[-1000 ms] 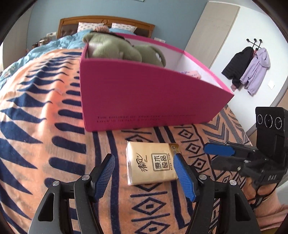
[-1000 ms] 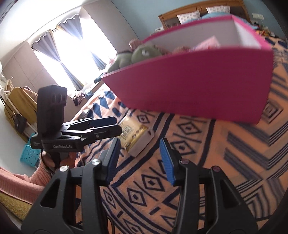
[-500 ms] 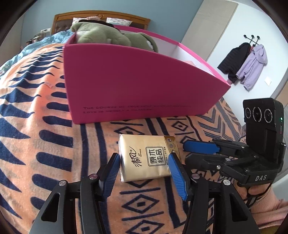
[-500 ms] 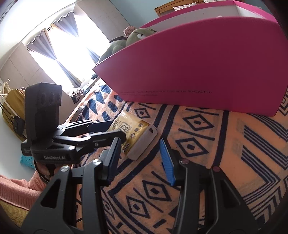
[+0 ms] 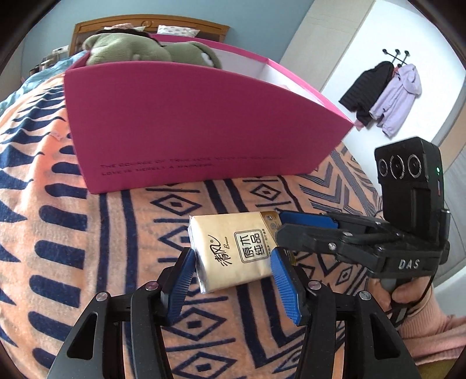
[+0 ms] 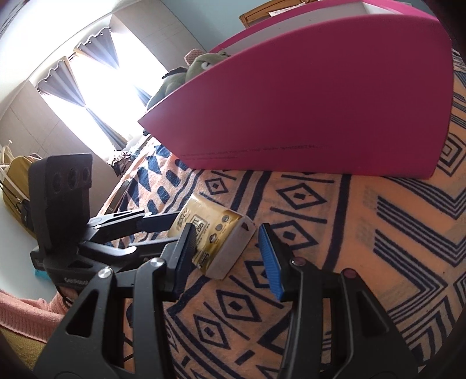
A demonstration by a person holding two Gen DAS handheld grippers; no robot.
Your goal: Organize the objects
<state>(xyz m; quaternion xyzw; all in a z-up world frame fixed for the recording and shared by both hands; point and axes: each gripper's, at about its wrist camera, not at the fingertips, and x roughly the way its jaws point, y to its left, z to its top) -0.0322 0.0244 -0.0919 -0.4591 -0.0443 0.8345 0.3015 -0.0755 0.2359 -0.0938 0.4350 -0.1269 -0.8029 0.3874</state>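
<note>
While its blue-padded jaws are closing, the left gripper (image 5: pixel 233 262) straddles a gold tissue pack (image 5: pixel 236 247) that lies flat on the orange-and-navy patterned blanket (image 5: pixel 43 233); both pads sit against the pack's short sides, so it is clamped between them. From the right wrist view, the right gripper (image 6: pixel 227 247) hovers just beside the same pack (image 6: pixel 212 233), its jaws parted with only the pack's pale end in front of the gap, and nothing is pressed between its pads. In the left wrist view this right gripper (image 5: pixel 294 224) reaches in from the right, its fingertips just beside the pack's far corner, held by a hand (image 5: pixel 407 294) in a pink sleeve (image 5: pixel 431 329). Beyond the pack stands an open magenta box (image 5: pixel 189 131) on the blanket, well apart from it, with a green plush toy (image 5: pixel 139 49) showing above its rim. Farther back are a wooden headboard (image 5: pixel 145 24) and, on the wall, jackets on a coat hook (image 5: pixel 387 93).
</note>
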